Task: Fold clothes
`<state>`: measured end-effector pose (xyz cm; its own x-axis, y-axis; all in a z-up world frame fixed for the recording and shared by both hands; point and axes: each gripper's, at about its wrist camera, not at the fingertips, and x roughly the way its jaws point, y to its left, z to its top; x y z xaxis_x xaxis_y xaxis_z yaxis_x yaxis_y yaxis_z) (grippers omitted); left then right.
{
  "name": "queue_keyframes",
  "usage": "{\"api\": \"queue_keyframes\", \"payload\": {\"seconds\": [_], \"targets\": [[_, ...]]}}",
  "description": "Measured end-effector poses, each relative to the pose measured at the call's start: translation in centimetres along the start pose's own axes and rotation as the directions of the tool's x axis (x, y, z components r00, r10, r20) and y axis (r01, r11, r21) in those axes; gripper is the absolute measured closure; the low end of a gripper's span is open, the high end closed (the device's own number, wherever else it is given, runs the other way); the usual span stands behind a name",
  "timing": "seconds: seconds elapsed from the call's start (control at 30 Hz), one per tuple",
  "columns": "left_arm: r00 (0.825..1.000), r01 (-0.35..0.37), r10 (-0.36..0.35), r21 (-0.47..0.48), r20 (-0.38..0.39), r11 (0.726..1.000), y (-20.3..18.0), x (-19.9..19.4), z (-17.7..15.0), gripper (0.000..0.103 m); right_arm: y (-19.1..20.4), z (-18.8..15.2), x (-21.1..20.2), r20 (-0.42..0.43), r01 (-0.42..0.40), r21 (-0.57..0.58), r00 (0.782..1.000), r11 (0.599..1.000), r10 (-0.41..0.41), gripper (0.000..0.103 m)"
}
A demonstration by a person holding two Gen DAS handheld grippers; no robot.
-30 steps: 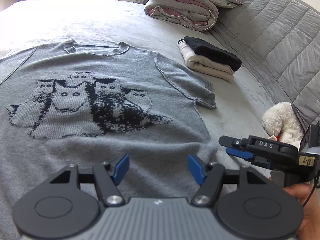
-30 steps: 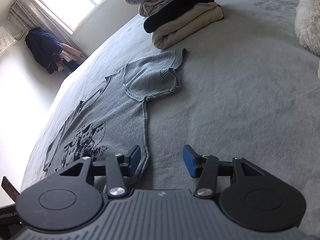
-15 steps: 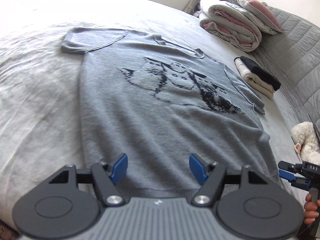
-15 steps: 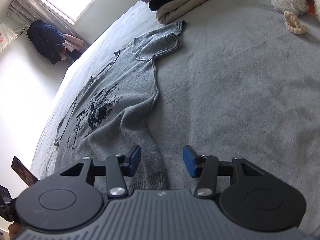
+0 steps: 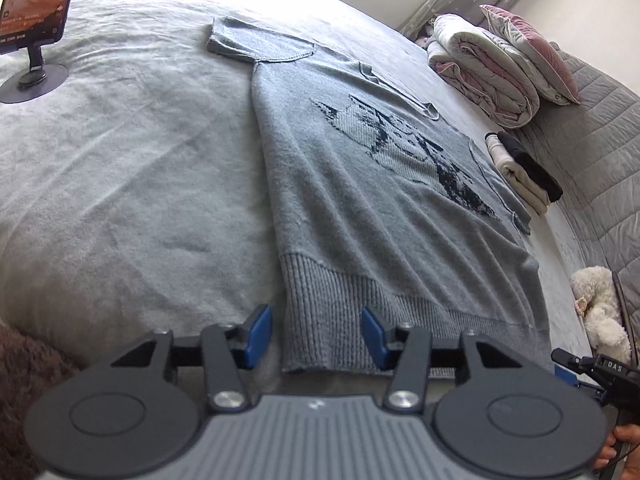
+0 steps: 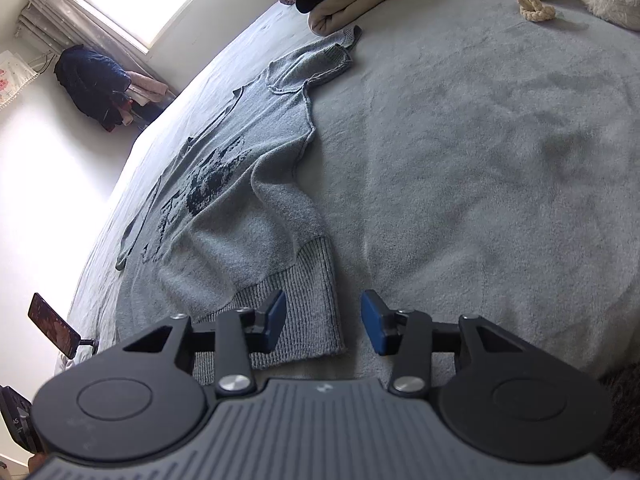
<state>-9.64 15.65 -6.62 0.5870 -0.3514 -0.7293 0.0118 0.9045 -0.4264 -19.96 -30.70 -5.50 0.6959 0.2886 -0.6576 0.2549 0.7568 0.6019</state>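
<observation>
Sweater [image 5: 360, 208] flat lengthwise, hem nearest, corners between each closing hand-held gripper's [image 5: 316, 338] [image 6: 323, 322] parted pads.

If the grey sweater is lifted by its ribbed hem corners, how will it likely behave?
The sweater will probably drape and sag between the two grips, since it already lies in soft wrinkles on the bed. The thick ribbed hem likely gives the fingers good purchase rather than slipping. The knit looks fairly heavy, so the sleeves may trail.
</observation>
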Motion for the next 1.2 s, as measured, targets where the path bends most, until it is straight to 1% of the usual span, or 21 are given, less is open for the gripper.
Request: {"api": "queue_keyframes", "payload": {"seconds": [0.03,0.07,0.1,0.13,0.2,0.27,0.3,0.37,0.43,0.53,0.6,0.67,0.7,0.77,0.8,0.87,0.97,1.03,1.1,1.17,1.2], "targets": [[1.0,-0.01,0.01,0.012,0.004,1.0,-0.3,0.1,-0.2,0.083,0.1,-0.1,0.2,0.001,0.004,0.001,1.0,1.0,-0.004,0.073],[1.0,-0.021,0.02,0.025,0.009,0.999,-0.6,0.3,-0.4,0.095,0.2,-0.2,0.3,0.002,0.009,0.001,1.0,1.0,-0.009,0.079],[0.999,-0.029,0.029,0.034,0.019,0.999,-0.9,0.2,-0.6,0.095,0.3,-0.3,0.4,0.002,0.015,0.002,1.0,1.0,-0.015,0.091],[0.998,-0.033,0.032,0.033,0.047,0.999,-0.9,-0.4,-0.6,0.095,0.4,-0.4,0.3,0.004,0.019,0.0,1.0,1.0,-0.019,0.094],[0.994,-0.043,0.039,0.033,0.104,0.999,-1.1,-1.8,-0.5,0.095,0.9,-0.5,-0.4,0.019,0.019,-0.011,1.0,1.0,-0.019,0.095],[0.984,-0.069,0.058,0.06,0.166,0.996,-1.3,-3.7,-0.1,0.095,1.7,-0.8,-1.7,0.037,0.013,-0.036,0.999,0.999,-0.011,0.095],[0.982,-0.08,0.067,0.07,0.177,0.994,-1.2,-4.4,0.1,0.095,2.2,-0.9,-2.2,0.04,0.011,-0.051,0.999,0.999,-0.009,0.096],[0.982,-0.1,0.084,0.087,0.168,0.991,-1.0,-4.8,0.3,0.095,3.2,-1.4,-3.0,0.033,0.016,-0.097,0.999,0.995,-0.013,0.096],[0.985,-0.121,0.107,0.1,0.133,0.988,-0.6,-4.3,0.3,0.095,4.0,-2.0,-2.9,0.013,0.039,-0.147,0.999,0.988,-0.037,0.096],[0.986,-0.157,0.151,0.105,0.069,0.982,0.2,-2.4,-0.3,0.095,3.8,-3.1,-1.3,-0.035,0.081,-0.172,0.996,0.982,-0.088,0.096],[0.987,-0.157,0.152,0.093,0.054,0.983,0.8,-1.9,-0.8,0.094,3.1,-3.6,-0.3,-0.05,0.098,-0.165,0.993,0.981,-0.107,0.096],[0.989,-0.139,0.134,0.082,0.06,0.987,1.2,-2.0,-1.0,0.09,3.1,-3.7,-0.5,-0.043,0.076,-0.166,0.995,0.983,-0.085,0.094],[0.99,-0.126,0.121,0.075,0.066,0.989,1.4,-2.2,-0.9,0.087,3.1,-3.6,-0.7,-0.044,0.061,-0.167,0.997,0.984,-0.07,0.085],[0.992,-0.095,0.091,0.049,0.093,0.994,1.9,-2.7,-0.6,0.07,3.1,-3.3,-1.1,-0.043,0.041,-0.171,0.998,0.984,-0.049,0.084],[0.991,-0.085,0.081,0.035,0.111,0.996,2.1,-3.0,-0.4,0.068,3.1,-3.2,-1.4,-0.034,0.04,-0.173,0.998,0.984,-0.046,0.084],[0.989,-0.064,0.062,0.011,0.131,0.998,2.5,-3.2,-0.2,0.067,3.3,-3.1,-2.0,-0.008,0.037,-0.179,0.999,0.983,-0.039,0.084],[0.991,-0.029,0.031,-0.017,0.13,0.999,2.9,-2.9,0.1,0.067,4.0,-2.9,-2.4,0.012,0.018,-0.196,1.0,0.98,-0.016,0.084],[0.99,-0.029,0.032,-0.02,0.138,0.999,2.9,-2.8,0.1,0.067,5.0,-2.8,-2.3,0.013,0.002,-0.22,1.0,0.975,0.001,0.084],[0.99,-0.046,0.049,-0.025,0.136,0.999,2.8,-2.5,0.2,0.067,6.3,-2.9,-1.9,0.005,-0.018,-0.251,1.0,0.968,0.02,0.083],[0.988,-0.077,0.079,-0.024,0.131,0.997,2.7,-2.3,0.4,0.058,8.0,-3.1,-1.1,-0.009,-0.032,-0.287,0.999,0.957,0.031,0.075],[0.987,-0.097,0.098,-0.018,0.128,0.995,2.5,-2.2,0.5,0.055,9.0,-3.3,-0.6,-0.017,-0.041,-0.309,0.999,0.95,0.038,0.062]]}}
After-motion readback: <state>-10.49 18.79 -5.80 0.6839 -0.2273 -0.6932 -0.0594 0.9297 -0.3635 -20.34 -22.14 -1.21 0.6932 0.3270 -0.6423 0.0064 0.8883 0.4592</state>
